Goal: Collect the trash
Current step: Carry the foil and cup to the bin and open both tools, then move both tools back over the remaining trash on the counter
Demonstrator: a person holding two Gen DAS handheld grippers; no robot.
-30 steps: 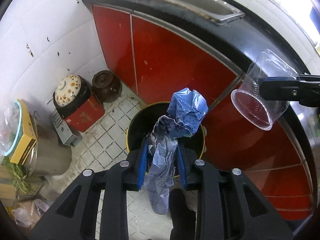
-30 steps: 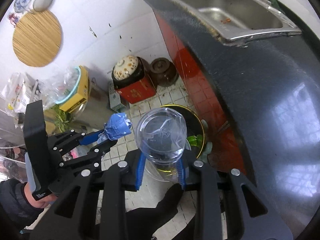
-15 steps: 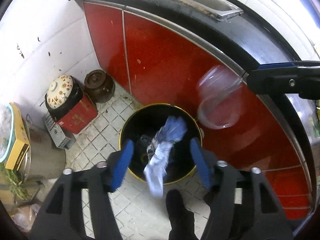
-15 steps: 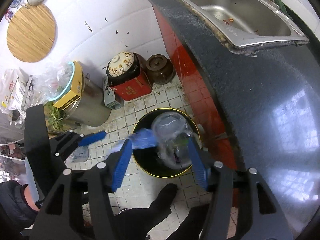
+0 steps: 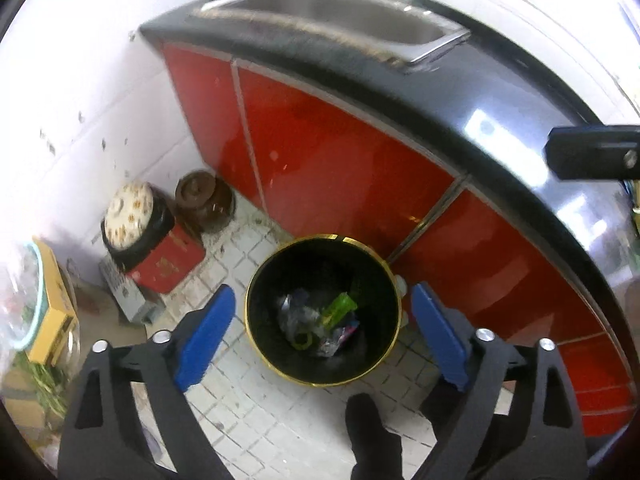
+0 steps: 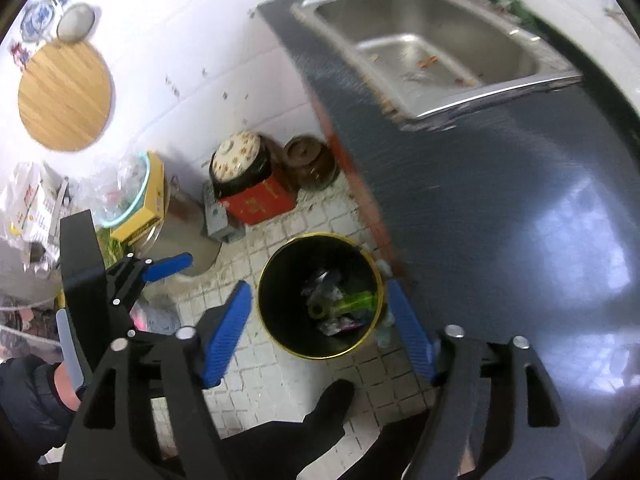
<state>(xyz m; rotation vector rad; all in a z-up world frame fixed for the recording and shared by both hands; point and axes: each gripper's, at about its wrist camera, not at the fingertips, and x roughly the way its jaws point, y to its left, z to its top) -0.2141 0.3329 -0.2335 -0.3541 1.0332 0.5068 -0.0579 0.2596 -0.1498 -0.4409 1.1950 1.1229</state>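
Observation:
A black trash bin with a gold rim [image 5: 256, 336] [image 6: 267, 320] stands on the tiled floor against the red cabinet. Crumpled wrappers, clear plastic and a green piece [image 5: 338, 308] [image 6: 352, 300] lie at its bottom. My left gripper [image 5: 322, 332] is open and empty, above the bin. My right gripper [image 6: 320, 332] is open and empty, also above the bin. The left gripper also shows at the left of the right wrist view [image 6: 160, 270], and part of the right gripper shows at the right edge of the left wrist view [image 5: 592, 152].
A dark countertop [image 6: 500, 200] with a steel sink [image 6: 436, 48] runs above red cabinet doors [image 5: 340, 152]. A brown jar [image 5: 202, 200], a flowered lid on a red box [image 5: 160, 256], a metal pot and a yellow box [image 6: 148, 208] stand by the wall. My shoe [image 5: 372, 436] is near the bin.
Both grippers opened. The blue crumpled wrapper and the clear plastic cup fell into the bin. Both grippers rose higher above it.

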